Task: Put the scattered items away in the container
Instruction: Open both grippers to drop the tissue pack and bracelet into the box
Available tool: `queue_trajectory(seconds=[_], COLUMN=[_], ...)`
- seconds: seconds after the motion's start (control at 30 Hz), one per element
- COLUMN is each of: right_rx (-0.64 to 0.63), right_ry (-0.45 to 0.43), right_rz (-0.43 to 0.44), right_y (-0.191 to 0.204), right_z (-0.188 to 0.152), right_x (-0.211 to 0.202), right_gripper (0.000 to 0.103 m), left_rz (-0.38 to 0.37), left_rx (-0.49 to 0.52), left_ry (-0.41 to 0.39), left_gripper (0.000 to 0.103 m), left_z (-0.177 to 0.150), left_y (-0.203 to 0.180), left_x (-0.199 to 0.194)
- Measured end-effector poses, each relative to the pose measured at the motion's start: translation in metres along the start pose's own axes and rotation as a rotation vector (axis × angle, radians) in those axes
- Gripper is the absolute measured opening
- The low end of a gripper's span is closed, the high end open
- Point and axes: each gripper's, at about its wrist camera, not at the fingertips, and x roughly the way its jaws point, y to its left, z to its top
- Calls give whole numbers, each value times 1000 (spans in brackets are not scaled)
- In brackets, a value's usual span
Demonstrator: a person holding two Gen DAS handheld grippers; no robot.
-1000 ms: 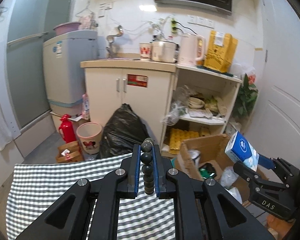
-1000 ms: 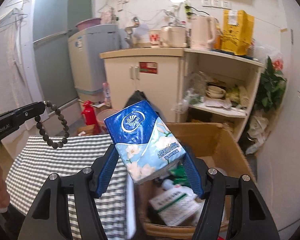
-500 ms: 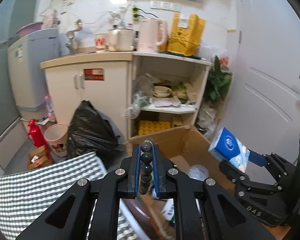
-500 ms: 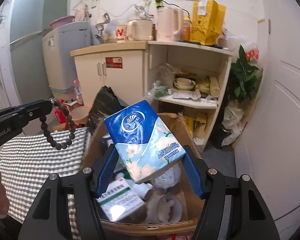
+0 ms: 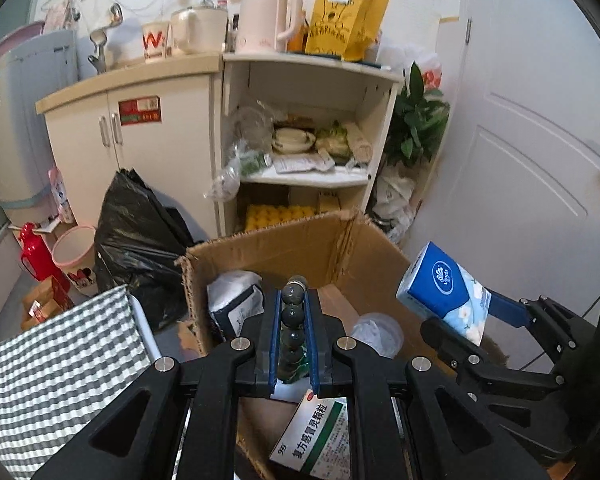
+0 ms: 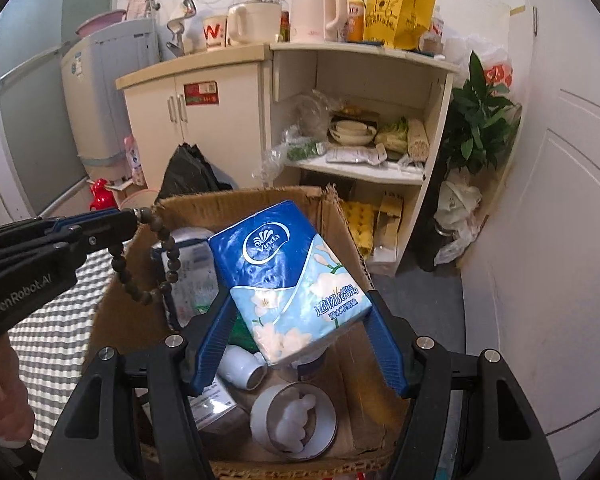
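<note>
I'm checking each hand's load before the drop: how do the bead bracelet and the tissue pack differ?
The bead bracelet is a loop of dark round beads; the tissue pack is a blue and white block with printed flowers. The bracelet dangles from the nearly closed left gripper; the pack sits tilted between the right gripper's widely spread fingers. Both are held over the cardboard box.

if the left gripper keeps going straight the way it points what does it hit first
Probably the far wall of the cardboard box: the left gripper, shut on the bead bracelet, aims over the open box toward it. Depth is unclear, so it might pass above.
</note>
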Motion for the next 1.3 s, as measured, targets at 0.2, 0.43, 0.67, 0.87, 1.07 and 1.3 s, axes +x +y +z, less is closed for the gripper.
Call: queue_trajectory(seconds=[0.2, 0.43, 0.67, 0.87, 1.07, 1.3], right_rx=[8, 22, 29, 31, 13, -10], right_ry=[53, 94, 76, 40, 15, -34], right_rz=[4, 10, 9, 14, 37, 78], right_y=[-5, -10, -9, -4, 11, 38], right_z=[-9, -17, -15, -8, -4, 3], right_x=[23, 39, 35, 20, 7, -14], right_gripper=[64, 65, 65, 65, 65, 66], left_rz=[-20, -25, -24, -12, 10, 72], left_rx=[11, -3, -20, -26, -32, -60], left_ry=[65, 118, 103, 75, 39, -14], left_gripper=[11, 13, 28, 28, 28, 29], left_z=[-7, -13, -9, -5, -3, -4], left_y=[-3, -2, 1, 5, 13, 37], left_x=[30, 51, 45, 28, 2, -33])
